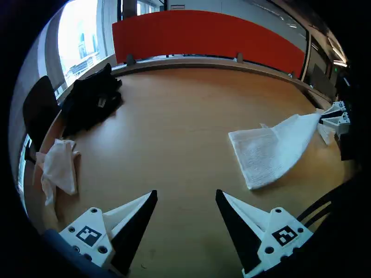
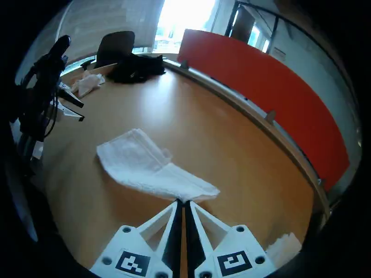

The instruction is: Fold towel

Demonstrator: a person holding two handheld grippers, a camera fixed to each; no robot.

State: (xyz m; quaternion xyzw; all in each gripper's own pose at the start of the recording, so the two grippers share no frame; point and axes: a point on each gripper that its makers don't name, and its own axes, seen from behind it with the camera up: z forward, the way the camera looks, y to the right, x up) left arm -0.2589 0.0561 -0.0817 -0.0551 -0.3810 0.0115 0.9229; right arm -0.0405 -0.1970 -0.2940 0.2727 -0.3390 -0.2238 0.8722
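- Left gripper view: left hand-held gripper [image 1: 185, 217] is hovering over the counter [image 1: 185, 129], fingers spread wide and gripping nothing. The towel [image 1: 273, 148] is lying to the right, one corner rising to the right hand-held gripper [image 1: 335, 118].
- Right gripper view: right hand-held gripper [image 2: 182, 204] is pinching the towel's [image 2: 139, 162] near corner, fingers almost together. The rest of it is lying on the counter [image 2: 222, 134].

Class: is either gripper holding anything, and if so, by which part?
The right gripper holds the white towel by one corner, which is raised off the table. The left gripper is open and holds nothing.
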